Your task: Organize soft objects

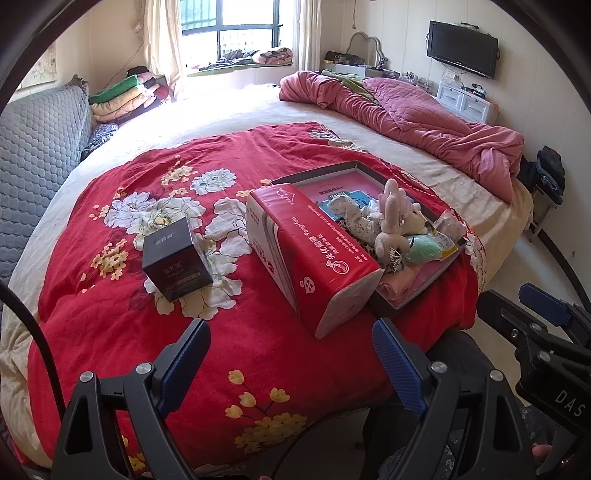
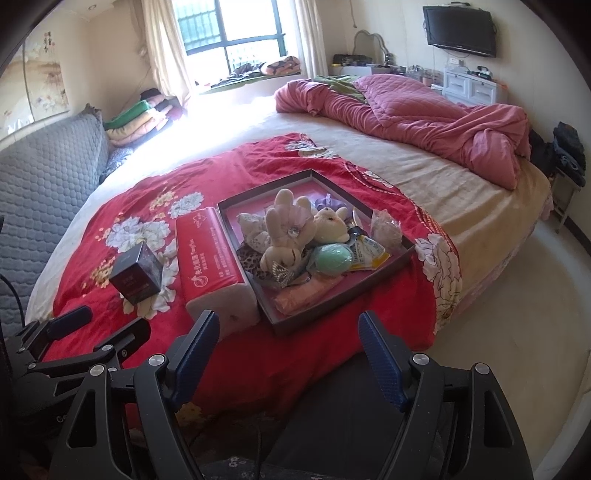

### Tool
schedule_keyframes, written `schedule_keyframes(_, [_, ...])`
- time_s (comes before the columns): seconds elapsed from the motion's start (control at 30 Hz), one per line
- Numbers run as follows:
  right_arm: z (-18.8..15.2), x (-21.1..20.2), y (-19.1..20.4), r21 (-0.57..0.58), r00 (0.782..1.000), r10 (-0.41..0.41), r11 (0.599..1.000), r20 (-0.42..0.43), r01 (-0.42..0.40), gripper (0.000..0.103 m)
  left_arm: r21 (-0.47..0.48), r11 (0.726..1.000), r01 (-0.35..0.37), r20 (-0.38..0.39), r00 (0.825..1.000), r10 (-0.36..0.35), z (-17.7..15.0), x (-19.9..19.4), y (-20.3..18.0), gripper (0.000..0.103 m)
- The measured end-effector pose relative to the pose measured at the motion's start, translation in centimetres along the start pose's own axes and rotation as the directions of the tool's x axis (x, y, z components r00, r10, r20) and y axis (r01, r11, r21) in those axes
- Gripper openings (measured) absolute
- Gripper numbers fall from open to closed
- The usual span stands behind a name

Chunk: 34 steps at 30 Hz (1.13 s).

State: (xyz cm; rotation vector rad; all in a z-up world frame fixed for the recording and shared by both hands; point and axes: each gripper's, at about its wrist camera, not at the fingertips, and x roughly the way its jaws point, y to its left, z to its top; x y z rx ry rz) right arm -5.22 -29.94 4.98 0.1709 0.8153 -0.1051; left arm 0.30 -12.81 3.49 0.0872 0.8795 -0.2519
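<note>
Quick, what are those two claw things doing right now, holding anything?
Left gripper: open, holding nothing, above the red blanket.
Right gripper: open, holding nothing, short of the tray.

a home bedroom: a wide bed point(image 1: 258, 110) with a red flowered blanket point(image 1: 147, 277) and a pink quilt point(image 2: 424, 107), a curtained window point(image 2: 236, 33), a wall television point(image 2: 460, 29).

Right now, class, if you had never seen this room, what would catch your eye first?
The red flowered blanket spread over the near end of the bed catches the eye first. On it sits a shallow tray heaped with plush toys, with a red tissue pack lying along its left side and a small black box further left. A crumpled pink quilt lies at the far right.
</note>
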Motion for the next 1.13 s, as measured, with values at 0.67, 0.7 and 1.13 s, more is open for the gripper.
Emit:
schedule_keyframes(0.67, [0.2, -0.4, 0.4, -0.013, 1.000, 0.006, 1.000, 0.014, -0.006, 0.079, -0.001, 1.000, -0.006, -0.005, 1.000, 0.005, -0.1, 0.1, 0.1, 0.089])
schedule_keyframes(0.7, [0.2, -0.4, 0.5, -0.013, 1.000, 0.005, 1.000, 0.016, -0.005, 0.079, -0.001, 1.000, -0.007, -0.006, 1.000, 0.007, -0.1, 0.1, 0.1, 0.089])
schedule_keyframes(1.13, [0.3, -0.4, 0.6, -0.025, 0.999, 0.018, 1.000, 0.030, -0.017, 0.079, -0.052, 0.998, -0.021, -0.011, 1.000, 0.021, 0.4, 1.3, 1.3, 0.089])
